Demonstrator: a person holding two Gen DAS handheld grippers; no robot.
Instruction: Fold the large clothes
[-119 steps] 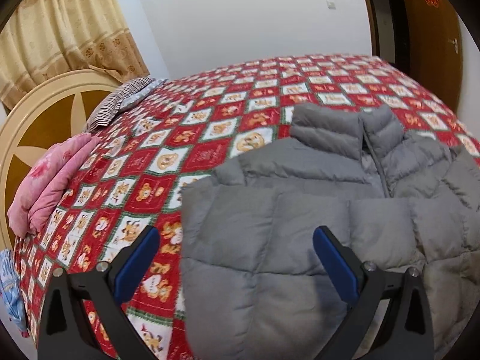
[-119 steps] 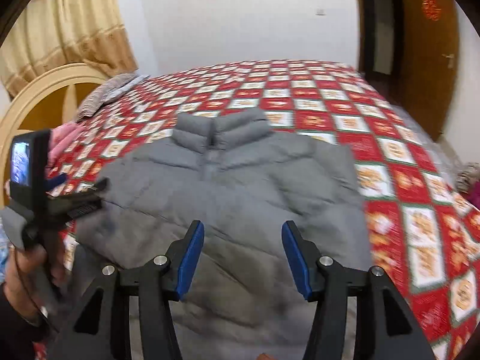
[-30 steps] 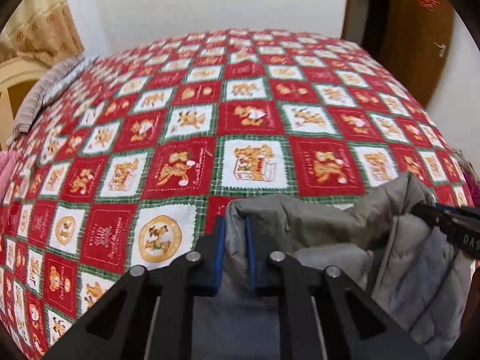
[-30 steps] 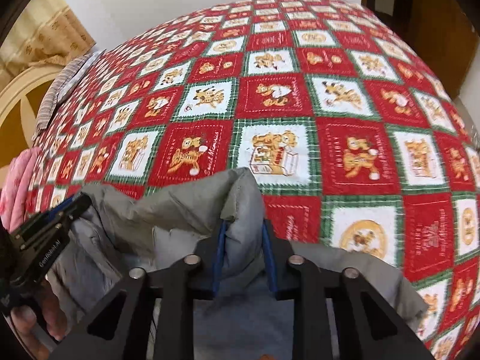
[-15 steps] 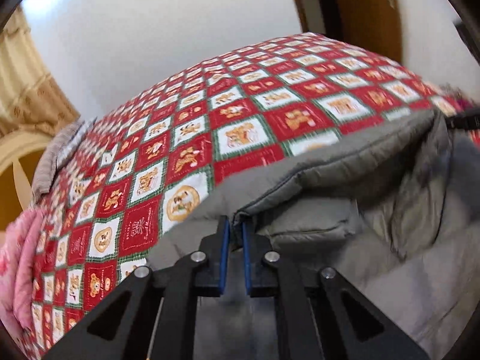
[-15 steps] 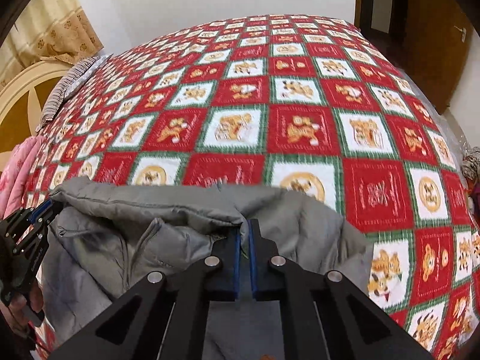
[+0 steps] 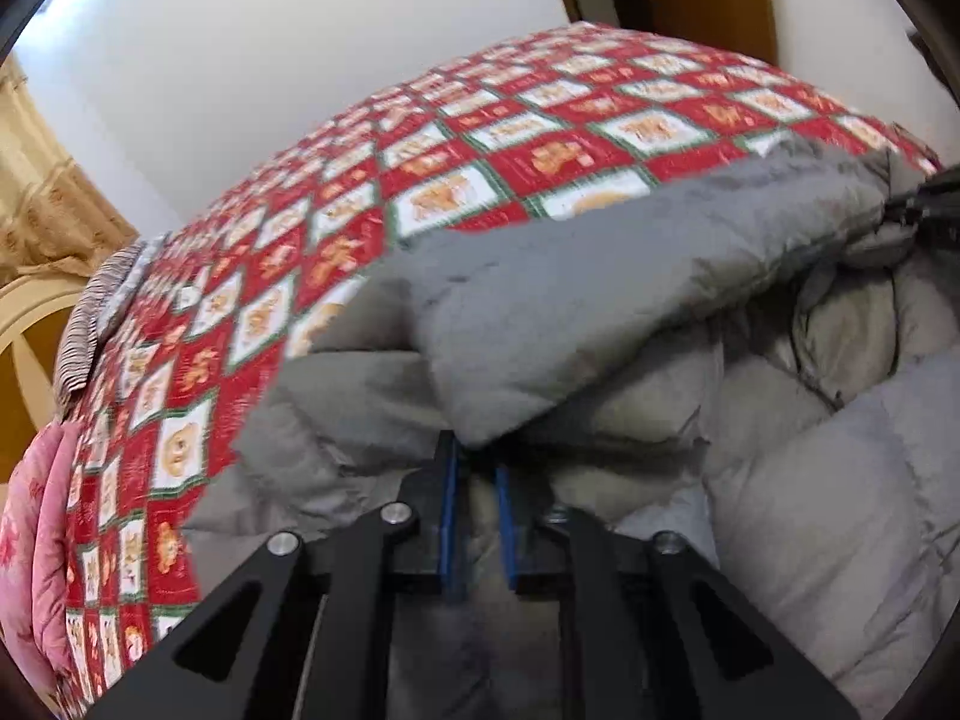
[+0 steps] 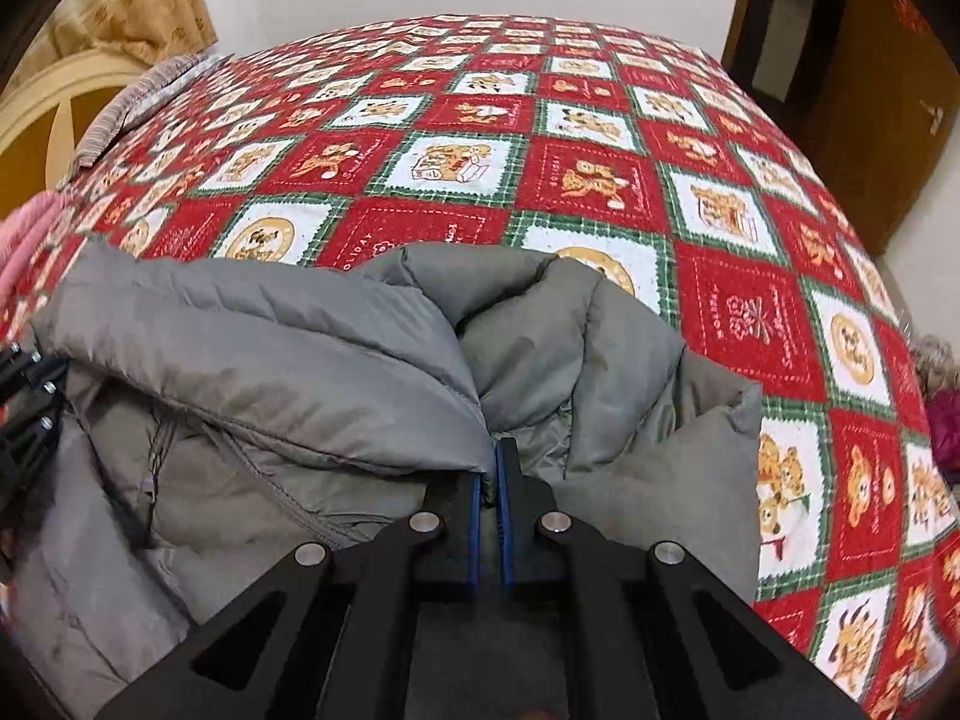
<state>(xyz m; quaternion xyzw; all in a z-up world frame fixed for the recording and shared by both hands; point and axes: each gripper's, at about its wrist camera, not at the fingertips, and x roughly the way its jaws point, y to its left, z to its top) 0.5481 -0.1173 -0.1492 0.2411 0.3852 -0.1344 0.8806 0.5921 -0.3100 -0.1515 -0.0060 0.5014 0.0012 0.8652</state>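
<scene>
Jacket: 1 grey puffer jacket (image 8: 288, 354), lying on the bed with its far edge doubled back toward the cameras.
Bedspread: 1, red and white checks with bear prints (image 8: 600, 138).
Pink bedding: 1 bundle (image 7: 36, 540) at the bed's left edge.
Grippers: 2.
Left gripper (image 7: 477, 468): jaws have just been opening to a narrow gap; jacket cloth sits between the blue pads, whether they still press on it cannot be told.
Right gripper (image 8: 493, 462): clamped tight on a fold of the jacket.
</scene>
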